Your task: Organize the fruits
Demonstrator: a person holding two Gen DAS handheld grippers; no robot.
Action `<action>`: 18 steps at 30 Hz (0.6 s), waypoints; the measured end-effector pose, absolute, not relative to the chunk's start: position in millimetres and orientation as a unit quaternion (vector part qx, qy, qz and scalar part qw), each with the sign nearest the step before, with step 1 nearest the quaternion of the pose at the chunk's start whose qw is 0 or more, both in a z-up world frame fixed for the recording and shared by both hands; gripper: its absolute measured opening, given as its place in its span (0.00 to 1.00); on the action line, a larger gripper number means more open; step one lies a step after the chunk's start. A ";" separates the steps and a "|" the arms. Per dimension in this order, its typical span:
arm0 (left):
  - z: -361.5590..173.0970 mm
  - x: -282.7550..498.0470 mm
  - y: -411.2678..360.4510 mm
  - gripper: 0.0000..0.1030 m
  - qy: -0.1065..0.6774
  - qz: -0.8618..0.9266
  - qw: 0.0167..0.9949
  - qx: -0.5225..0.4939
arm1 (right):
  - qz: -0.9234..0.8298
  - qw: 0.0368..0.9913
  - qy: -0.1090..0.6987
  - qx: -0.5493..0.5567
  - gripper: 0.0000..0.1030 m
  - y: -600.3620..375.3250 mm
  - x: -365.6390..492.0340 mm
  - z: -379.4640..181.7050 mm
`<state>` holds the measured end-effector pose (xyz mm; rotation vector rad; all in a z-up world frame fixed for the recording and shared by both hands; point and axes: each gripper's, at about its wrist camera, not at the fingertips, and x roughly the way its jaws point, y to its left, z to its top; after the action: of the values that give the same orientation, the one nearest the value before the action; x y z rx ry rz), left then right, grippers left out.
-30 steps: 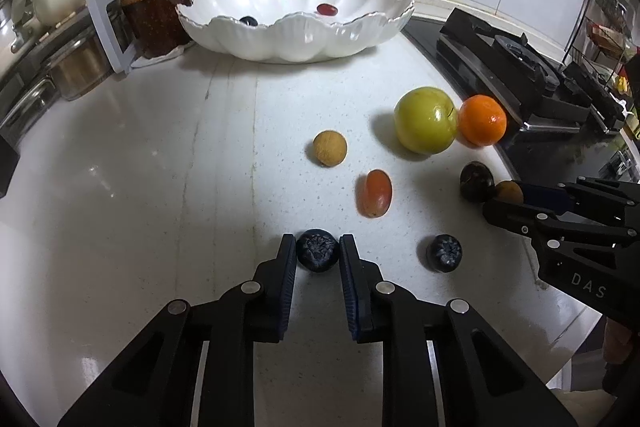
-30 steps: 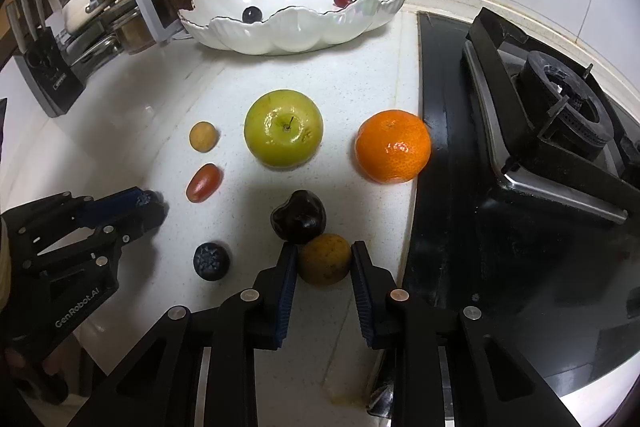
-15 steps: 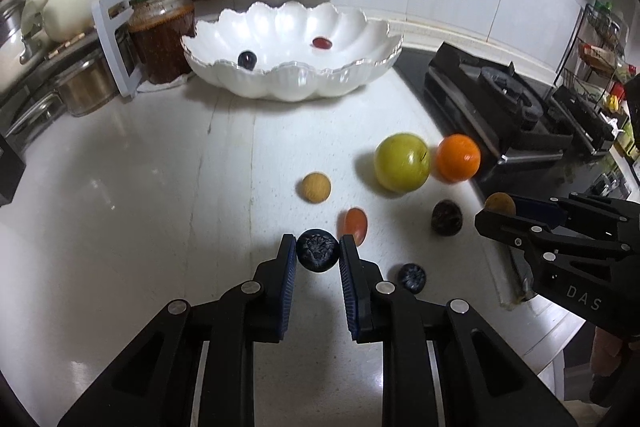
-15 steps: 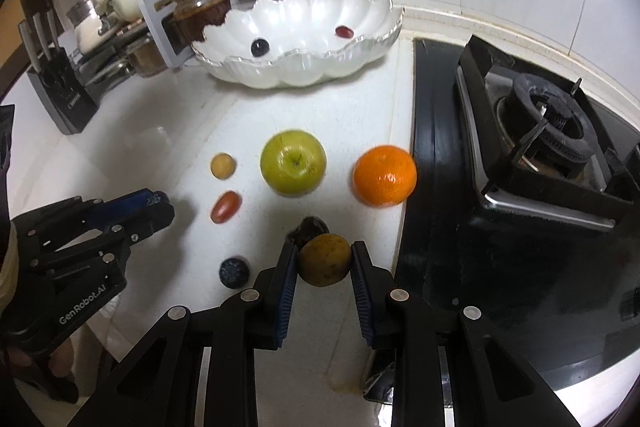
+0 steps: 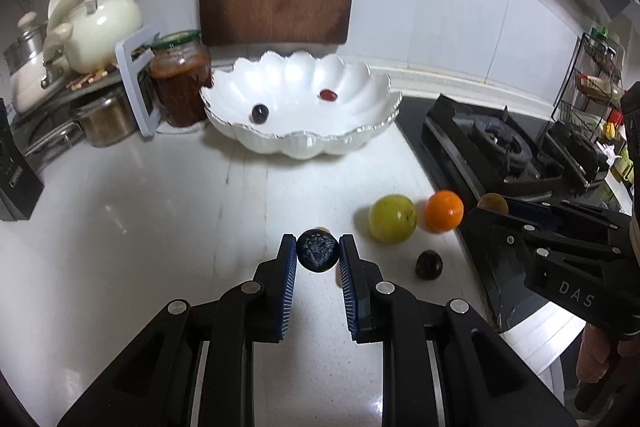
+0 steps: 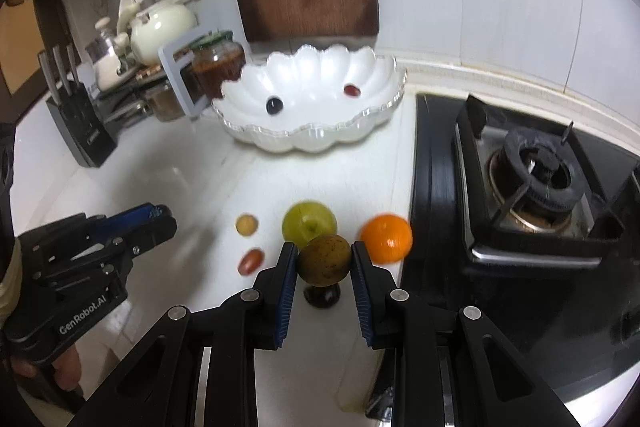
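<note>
Left gripper clamped on blueberry; right gripper on brown fruit. Risk: round fruit slipping loose before the bowl ahead.

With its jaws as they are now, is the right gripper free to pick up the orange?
Probably not yet. The right gripper is shut on a brownish round fruit, so its jaws are occupied. The orange itself sits unobstructed on the counter just beside it.
</note>
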<state>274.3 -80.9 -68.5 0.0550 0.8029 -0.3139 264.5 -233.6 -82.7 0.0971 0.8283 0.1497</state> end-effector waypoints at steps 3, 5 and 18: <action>-62.4 275.4 -78.2 0.22 0.382 -0.148 0.912 0.022 | 0.077 0.918 0.386 0.052 0.28 -232.1 264.5 -75.4; -56.6 276.5 -77.3 0.22 0.373 -0.147 0.916 0.020 | 0.080 0.923 0.373 0.049 0.28 -229.8 266.0 -69.4; -17.9 285.0 -78.4 0.22 0.303 -0.140 0.942 0.034 | 0.078 0.945 0.312 0.053 0.28 -228.8 283.2 -37.3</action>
<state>285.0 -78.4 -17.9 0.0693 0.6187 -0.2858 283.2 -228.8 -37.3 0.1071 0.6349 0.1595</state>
